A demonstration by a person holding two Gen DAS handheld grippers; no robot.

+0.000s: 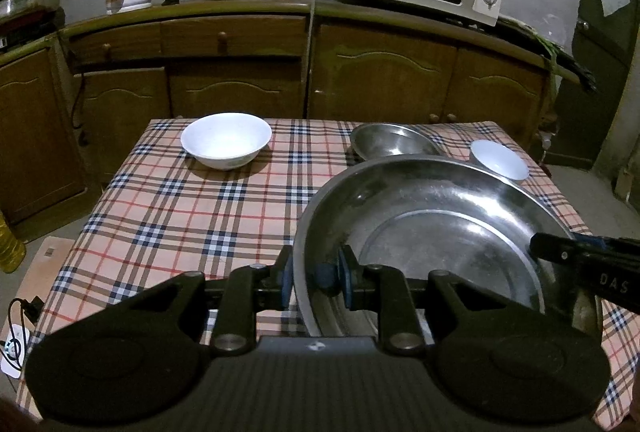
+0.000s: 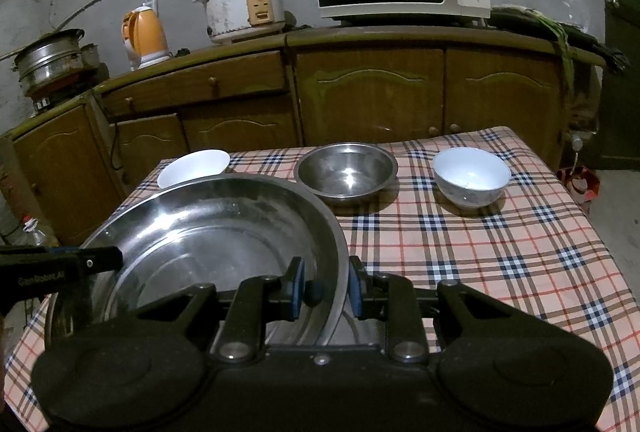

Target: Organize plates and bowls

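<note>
The near rim of a large steel basin (image 1: 440,232) is pinched between the blue pads (image 1: 345,278) of the left gripper (image 1: 314,278), one pad inside the wall and one outside, the jaws closed tight on the thin metal. On the opposite side the same rim is clamped by the right gripper (image 2: 326,290), its pads (image 2: 298,286) likewise set either side of the wall — so the basin is carried by two edge grips, well apart across its width. It appears to be held just above the checked tablecloth (image 1: 168,216), at the near side of the table, though contact underneath cannot be confirmed.

The basin is judged stiff, light for its size and slippery: polished steel offers little friction, and a thin sloping wall can slide out from between flat pads if it is tilted. It is best kept level and gripped at the rolled lip, as it is now.

Further out, a smaller steel bowl (image 2: 346,171) stands just behind the basin, a small white bowl (image 2: 472,175) to its right, and a wide white bowl (image 1: 226,143) at the far left. The two white bowls look ceramic — heavier, brittle, to be taken by the rim and set down gently. Nesting smaller into larger seems the likely arrangement.
</note>
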